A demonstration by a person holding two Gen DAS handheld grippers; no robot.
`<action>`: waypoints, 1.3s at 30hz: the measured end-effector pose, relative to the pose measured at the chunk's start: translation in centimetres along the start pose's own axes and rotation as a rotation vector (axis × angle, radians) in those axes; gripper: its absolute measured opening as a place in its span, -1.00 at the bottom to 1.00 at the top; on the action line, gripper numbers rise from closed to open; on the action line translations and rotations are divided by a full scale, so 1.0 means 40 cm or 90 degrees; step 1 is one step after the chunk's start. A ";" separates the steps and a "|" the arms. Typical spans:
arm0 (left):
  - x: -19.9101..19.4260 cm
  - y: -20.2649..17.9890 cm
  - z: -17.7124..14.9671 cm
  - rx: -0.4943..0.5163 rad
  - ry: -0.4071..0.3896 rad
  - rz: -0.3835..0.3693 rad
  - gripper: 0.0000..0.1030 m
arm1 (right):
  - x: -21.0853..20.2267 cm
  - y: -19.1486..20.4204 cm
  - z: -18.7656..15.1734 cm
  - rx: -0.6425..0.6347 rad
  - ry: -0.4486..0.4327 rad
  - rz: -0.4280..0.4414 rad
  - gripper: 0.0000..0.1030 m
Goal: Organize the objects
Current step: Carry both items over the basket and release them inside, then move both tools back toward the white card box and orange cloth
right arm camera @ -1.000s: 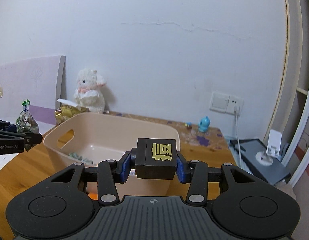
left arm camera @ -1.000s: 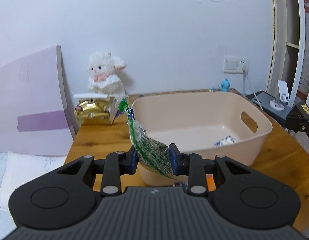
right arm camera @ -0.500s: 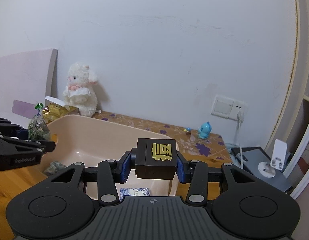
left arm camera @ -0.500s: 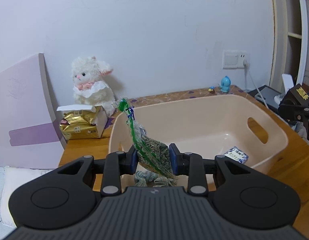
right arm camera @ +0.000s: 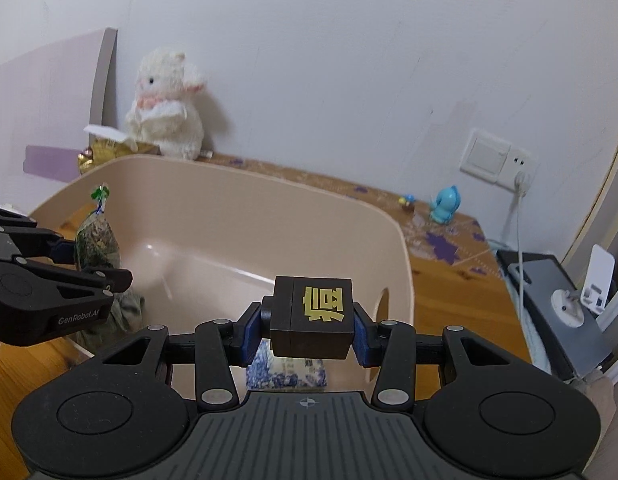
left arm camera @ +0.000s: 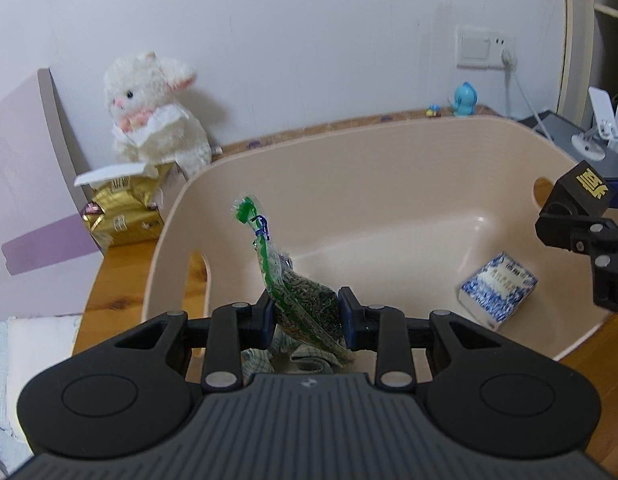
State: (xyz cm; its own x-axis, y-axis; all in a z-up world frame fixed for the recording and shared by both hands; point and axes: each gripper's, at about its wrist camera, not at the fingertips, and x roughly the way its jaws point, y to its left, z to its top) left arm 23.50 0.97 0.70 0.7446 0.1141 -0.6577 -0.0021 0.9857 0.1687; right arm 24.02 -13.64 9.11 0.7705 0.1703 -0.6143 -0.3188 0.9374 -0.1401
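A beige plastic bin (left arm camera: 389,168) stands on the wooden table; it also shows in the right wrist view (right arm camera: 245,208). My left gripper (left arm camera: 307,312) is shut on a clear bag of green-grey pellets (left arm camera: 301,304) tied with green at the top, held over the bin's left end. My right gripper (right arm camera: 311,330) is shut on a black box (right arm camera: 313,320) with a gold character, held over the bin's right end. A blue-and-white patterned box (left arm camera: 497,290) and a crumpled green-grey cloth (left arm camera: 305,360) lie inside the bin.
A white plush rabbit (left arm camera: 153,108) sits against the wall behind a gold packet in a white box (left arm camera: 121,208). A small blue figure (left arm camera: 463,98) stands near the wall socket (left arm camera: 485,48). A grey device with a white stand (right arm camera: 565,292) lies right of the bin.
Both grippers have moved forward and lower over the bin, each still holding its object. The bin now fills more of both views.
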 end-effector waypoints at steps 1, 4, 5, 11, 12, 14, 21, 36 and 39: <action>0.005 -0.001 -0.003 0.000 0.005 0.000 -0.33 | 0.002 0.001 -0.002 0.000 0.002 -0.002 -0.02; 0.011 0.004 -0.006 -0.010 0.009 -0.008 -0.32 | -0.006 0.003 -0.002 -0.004 -0.009 -0.009 0.27; 0.009 0.006 -0.006 -0.013 0.008 -0.009 -0.28 | -0.012 0.003 0.001 -0.007 -0.016 -0.014 0.35; -0.026 0.014 0.000 -0.021 -0.010 0.017 0.37 | -0.069 0.005 0.009 -0.009 -0.051 -0.025 0.82; -0.034 0.016 0.002 -0.022 -0.015 0.018 0.45 | -0.079 0.005 0.008 -0.009 -0.056 -0.027 0.88; -0.056 0.021 0.003 -0.026 -0.026 0.020 0.51 | -0.101 0.003 0.007 -0.009 -0.062 -0.031 0.92; -0.146 0.033 -0.001 -0.040 -0.056 0.031 0.77 | -0.189 -0.007 -0.007 0.010 -0.083 -0.036 1.00; -0.305 0.032 -0.083 -0.051 -0.068 0.031 0.84 | -0.320 0.001 -0.103 0.024 -0.060 -0.036 1.00; -0.306 0.030 -0.112 -0.054 -0.054 0.027 0.86 | -0.319 -0.003 -0.136 0.026 -0.037 -0.035 1.00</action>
State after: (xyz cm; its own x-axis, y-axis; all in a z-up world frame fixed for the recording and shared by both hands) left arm 11.39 1.33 5.65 0.7968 0.1479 -0.5859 -0.0884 0.9877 0.1291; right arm 11.24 -17.56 12.73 0.8177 0.1337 -0.5599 -0.2523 0.9575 -0.1397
